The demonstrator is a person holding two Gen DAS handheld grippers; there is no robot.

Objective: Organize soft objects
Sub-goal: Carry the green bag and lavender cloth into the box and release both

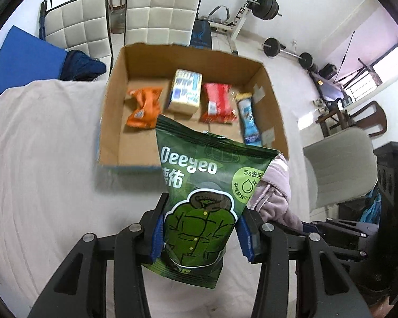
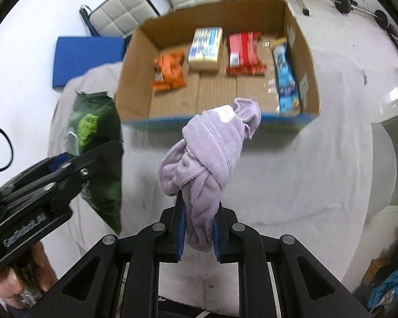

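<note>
Gripping green pouch (image 1: 199,193), glossy | lilac towel (image 2: 207,159), knotted

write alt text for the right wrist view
The right tongs grip a knotted lilac towel above a white-covered table. Beyond it, an open cardboard box holds four snack packs.

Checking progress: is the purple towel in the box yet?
Out. The towel hangs bunched in the shut right gripper, short of the box.
</note>
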